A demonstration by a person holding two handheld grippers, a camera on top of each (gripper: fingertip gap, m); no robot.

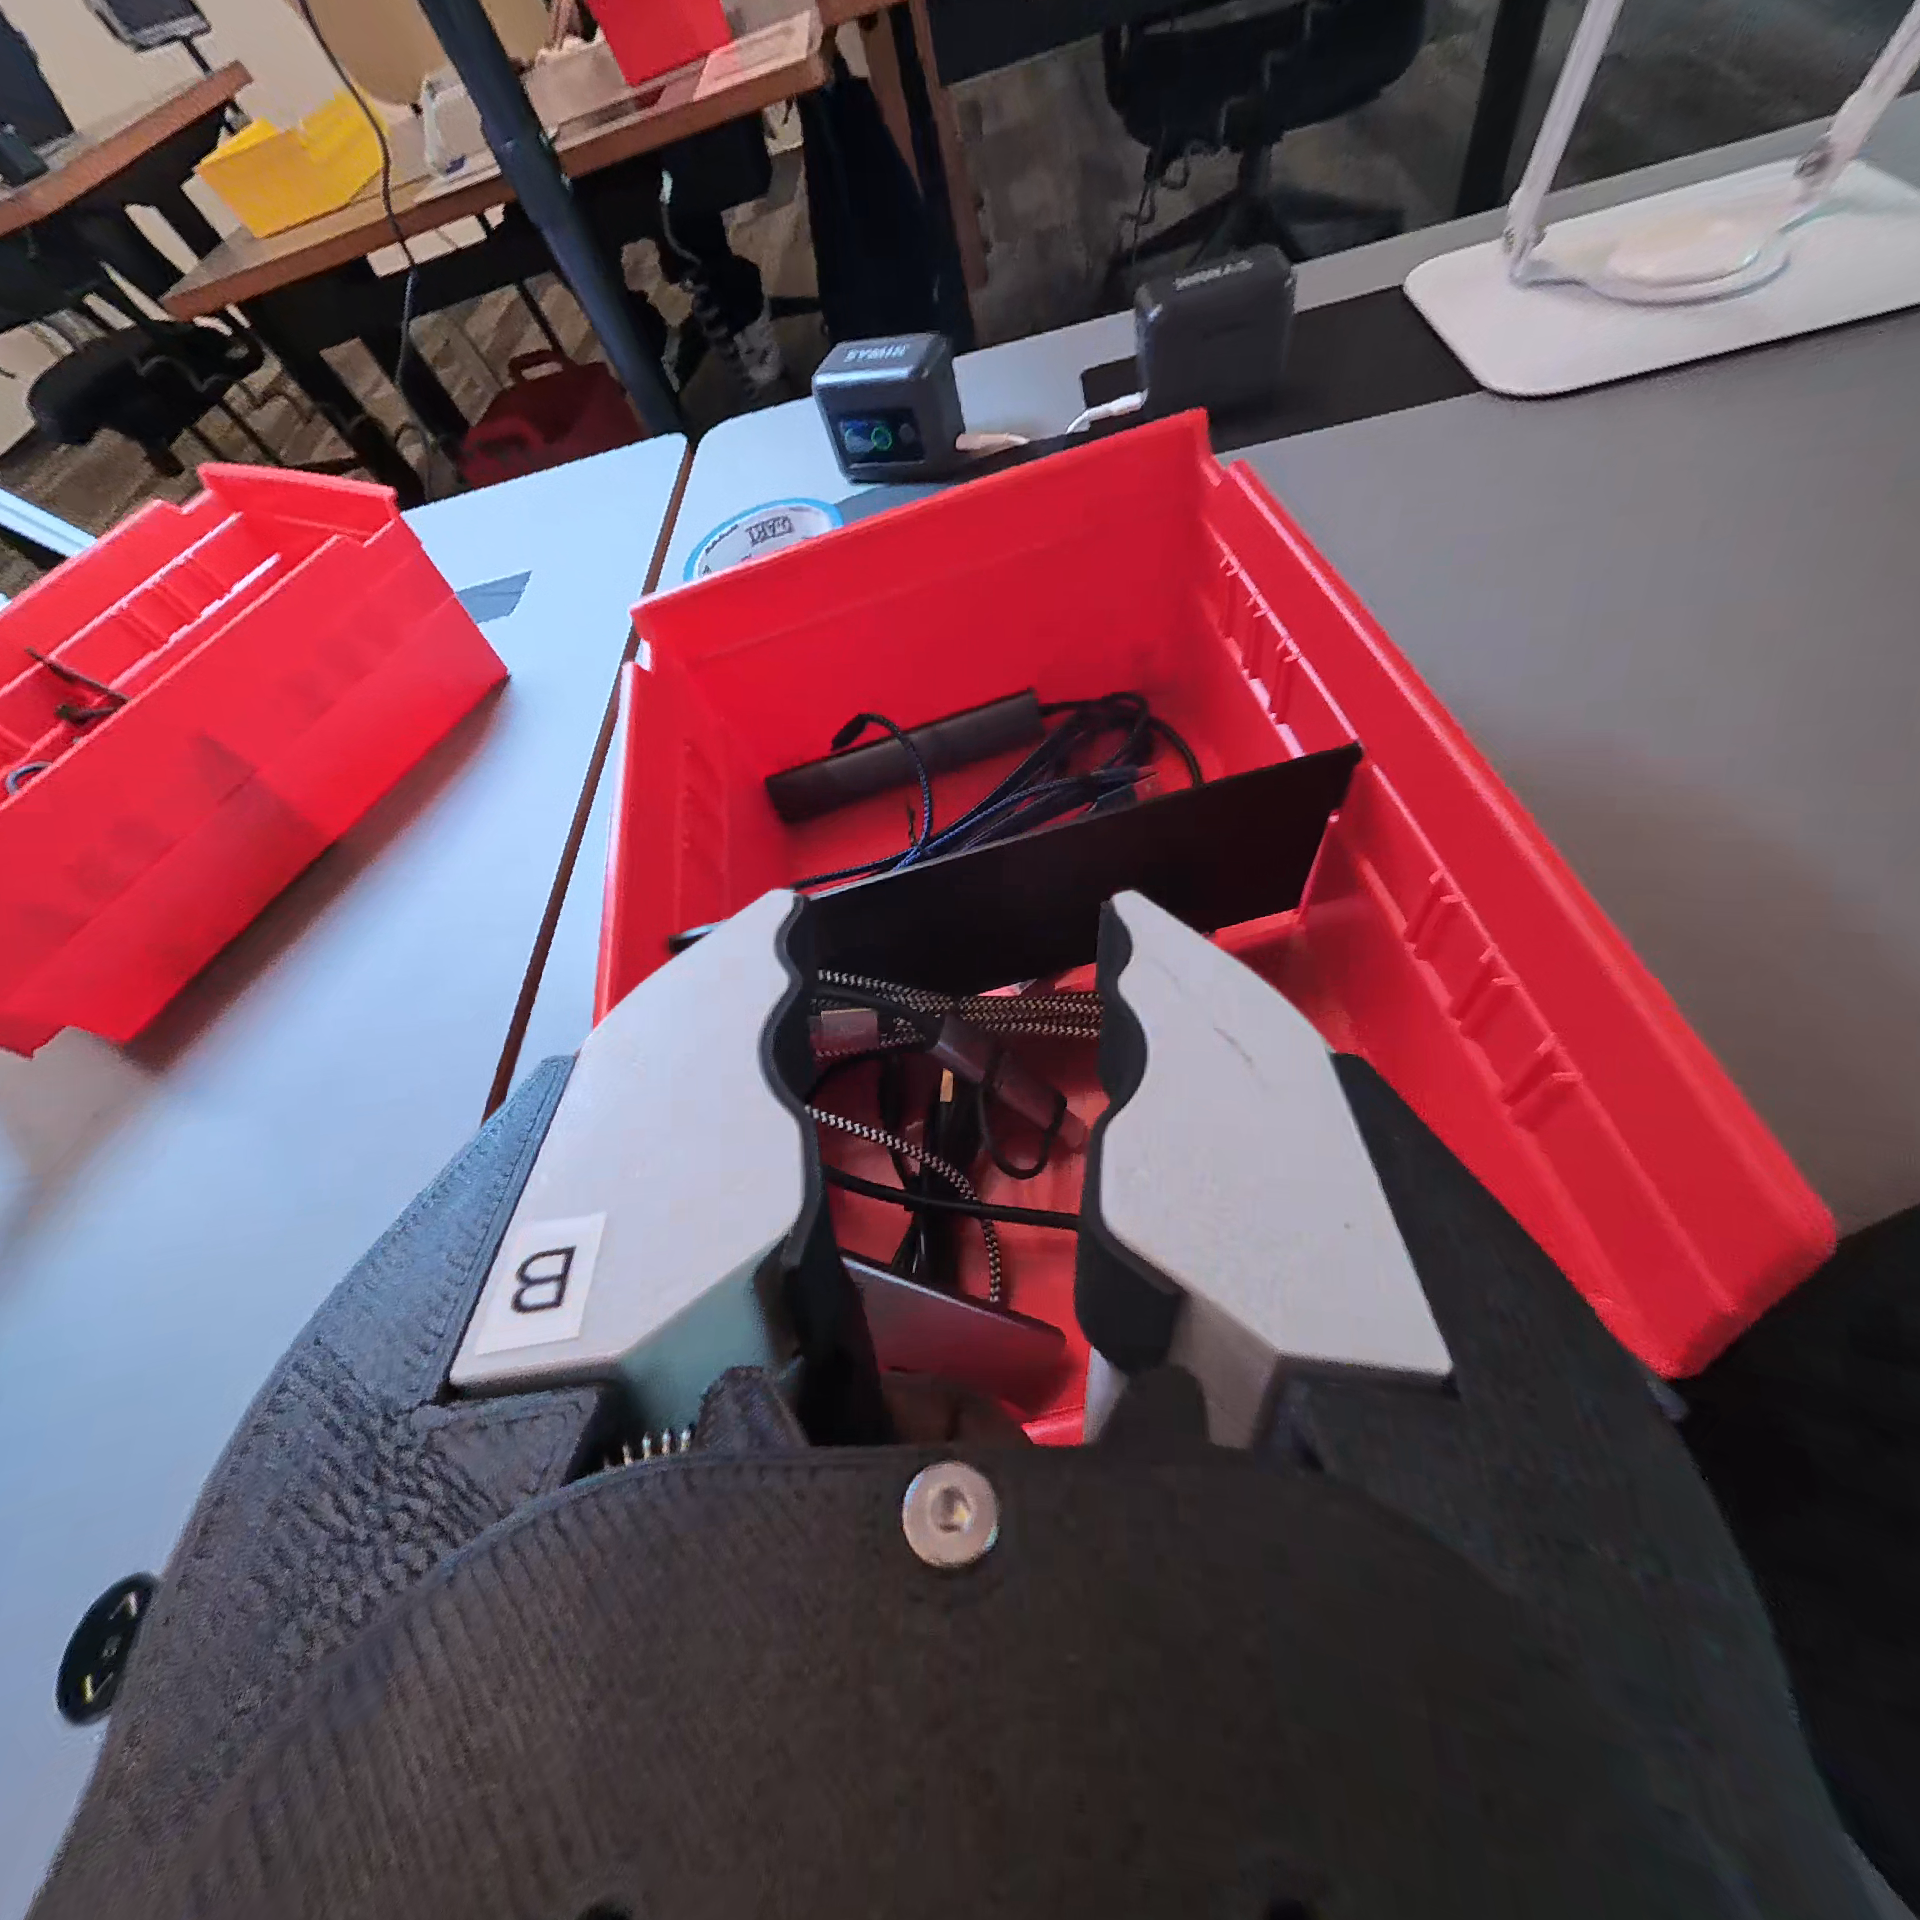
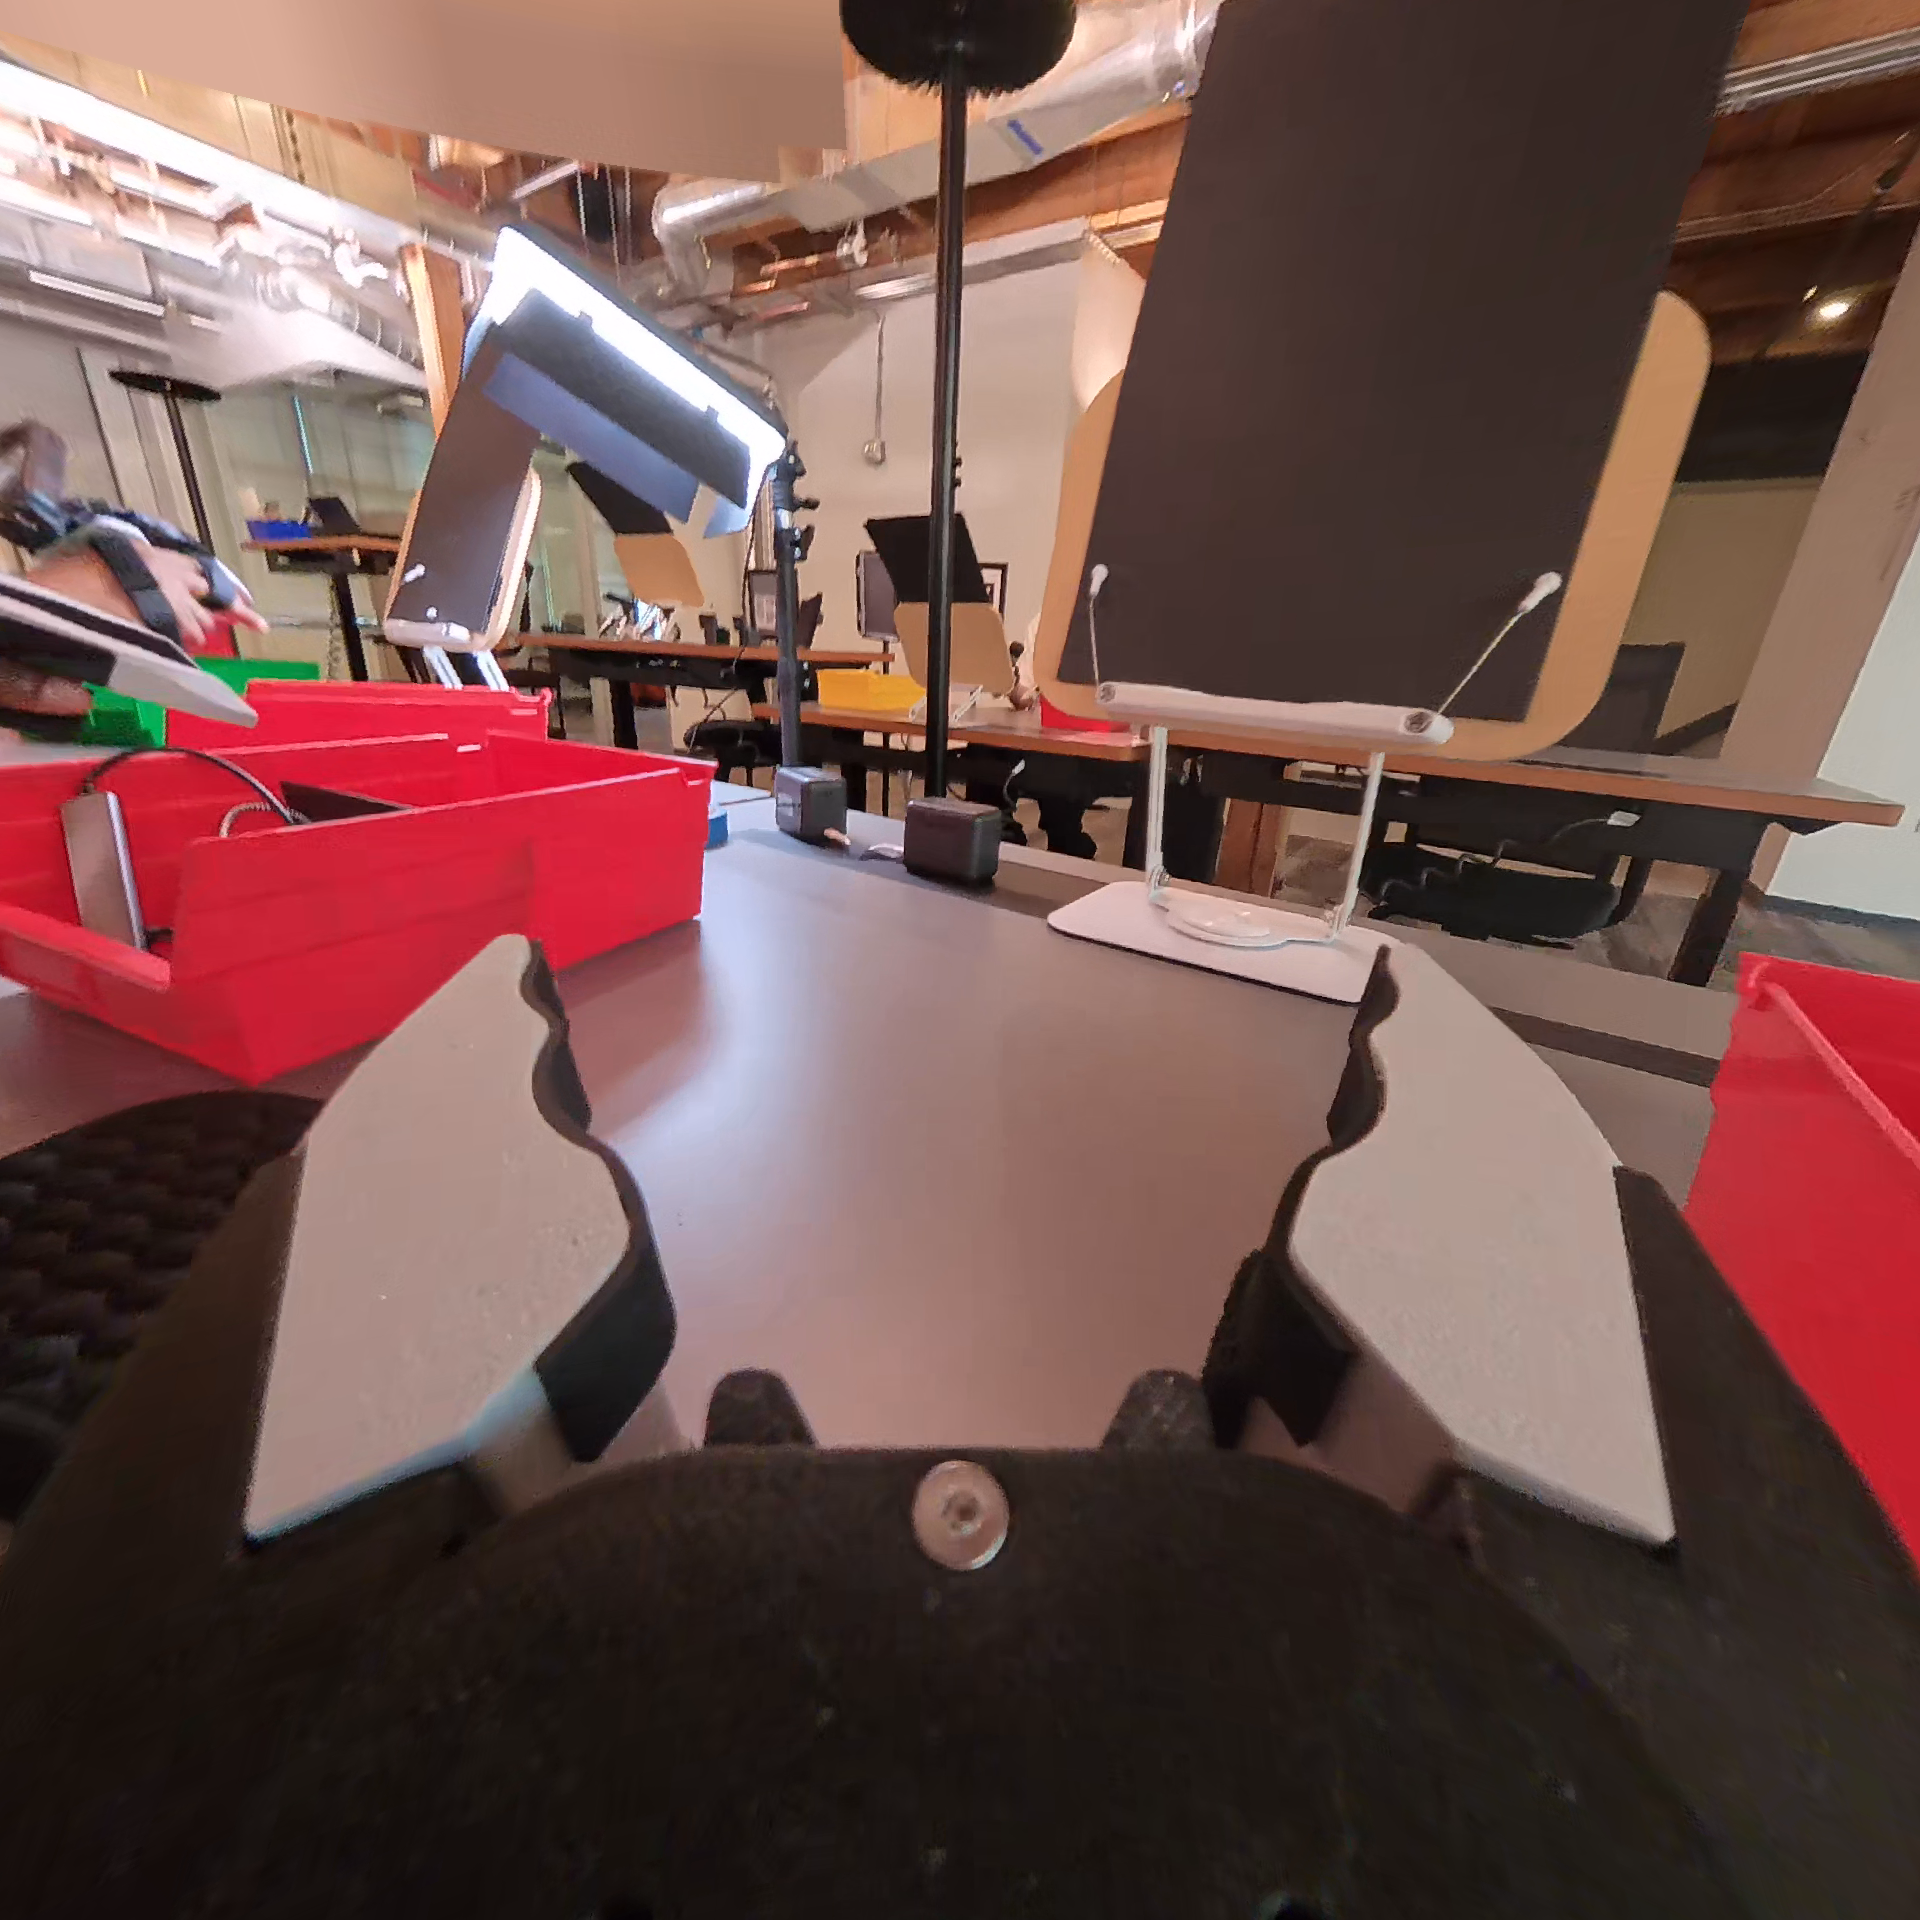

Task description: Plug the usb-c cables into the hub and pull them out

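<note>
The left gripper (image 1: 951,940) hangs over the near part of the red bin (image 1: 1455,935), and its fingers (image 1: 675,1091) stand partly apart with nothing between them. Right below lies a messy pile of braided usb-c cables (image 1: 956,1008), and a flat grey hub (image 1: 951,1325) leans at the near end. A black divider (image 1: 1091,862) splits the bin, and behind it sits another dark hub (image 1: 904,753) with dark cables. The right gripper (image 2: 956,987) waits low over the bare grey surface (image 2: 935,1039), its fingers (image 2: 447,1195) wide and empty. A good next move, I think, is to go down slowly and pinch one metal plug (image 1: 847,1031) by its hard end, not the soft cord, so it does not slip or drag the others.
</note>
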